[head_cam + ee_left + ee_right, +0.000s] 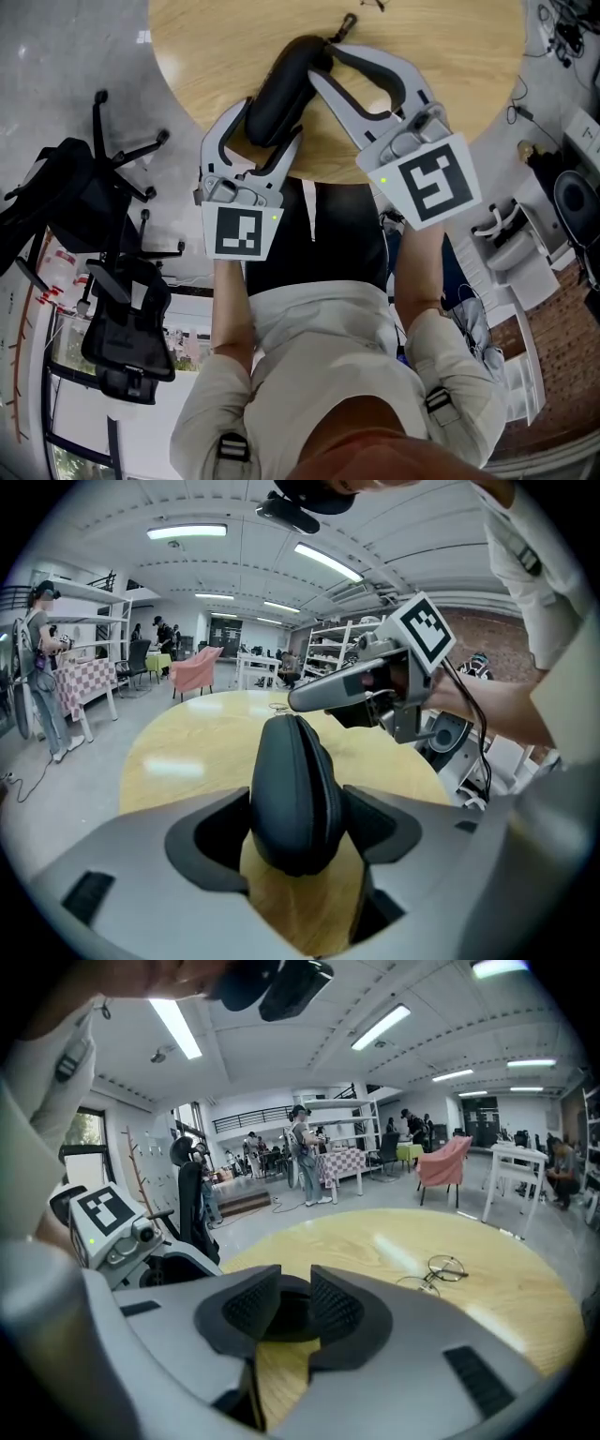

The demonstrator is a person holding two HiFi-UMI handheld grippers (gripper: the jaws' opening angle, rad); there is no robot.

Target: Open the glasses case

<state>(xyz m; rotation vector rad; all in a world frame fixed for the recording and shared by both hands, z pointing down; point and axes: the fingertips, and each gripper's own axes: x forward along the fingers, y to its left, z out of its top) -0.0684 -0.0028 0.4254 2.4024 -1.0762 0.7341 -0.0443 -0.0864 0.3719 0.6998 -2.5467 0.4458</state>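
The glasses case (281,89) is black and closed. It stands on its narrow side at the near edge of the round wooden counter (450,56), with its zipper seam running over the top. From that edge it reaches in towards the counter's middle. I cannot tell whether its underside rests on the wood.

The left tongs (267,127) pinch the near end of the case, one dark pad pressed against each broad side.

The right tongs (323,61) come in from the right and sit at the far, upper end of the case. Their pads stand a narrow gap apart, with only the dark case showing through the gap, and they do not squeeze it.

A pair of wire-rimmed glasses (436,1271) lies folded open on the counter, well apart from the case, towards the far edge.
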